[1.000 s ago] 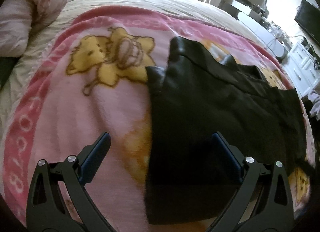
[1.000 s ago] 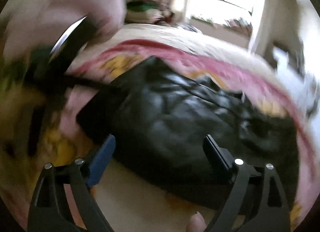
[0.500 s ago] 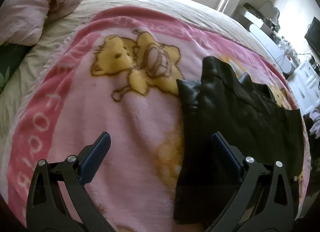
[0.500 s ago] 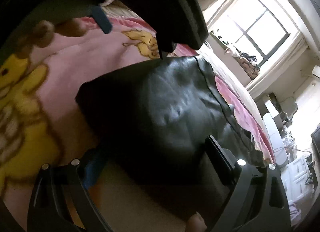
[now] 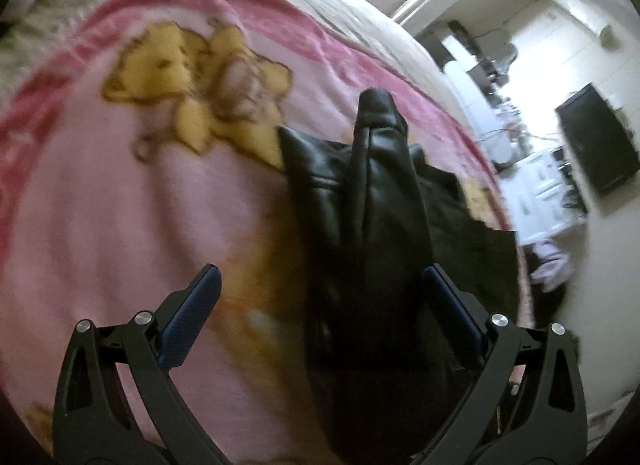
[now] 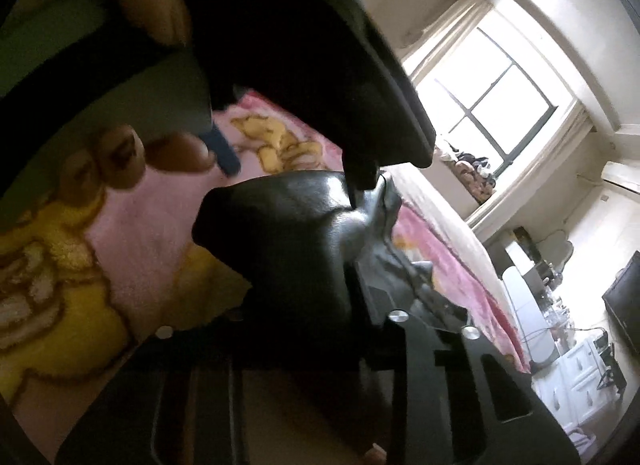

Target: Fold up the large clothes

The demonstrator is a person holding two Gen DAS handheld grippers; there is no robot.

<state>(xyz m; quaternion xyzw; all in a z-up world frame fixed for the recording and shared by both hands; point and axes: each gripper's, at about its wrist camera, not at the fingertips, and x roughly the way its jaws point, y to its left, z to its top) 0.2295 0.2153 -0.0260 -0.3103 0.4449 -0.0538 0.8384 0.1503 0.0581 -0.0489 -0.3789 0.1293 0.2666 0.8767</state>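
Note:
A black leather-like garment lies on a pink blanket with yellow bear prints on a bed. In the left wrist view my left gripper is open, its blue-padded fingers wide apart, the garment's raised fold between them. In the right wrist view my right gripper is closed on the garment, which bunches up between the fingers. The left gripper's body and the hand holding it hang just above.
The bed's right edge drops to the floor, where a white dresser and a black TV stand. A window with piled clothes on its sill is behind the bed.
My right gripper has shut on the garment and lifted its edge into a raised fold. The left gripper has swung right, staying open, and now straddles the fold.

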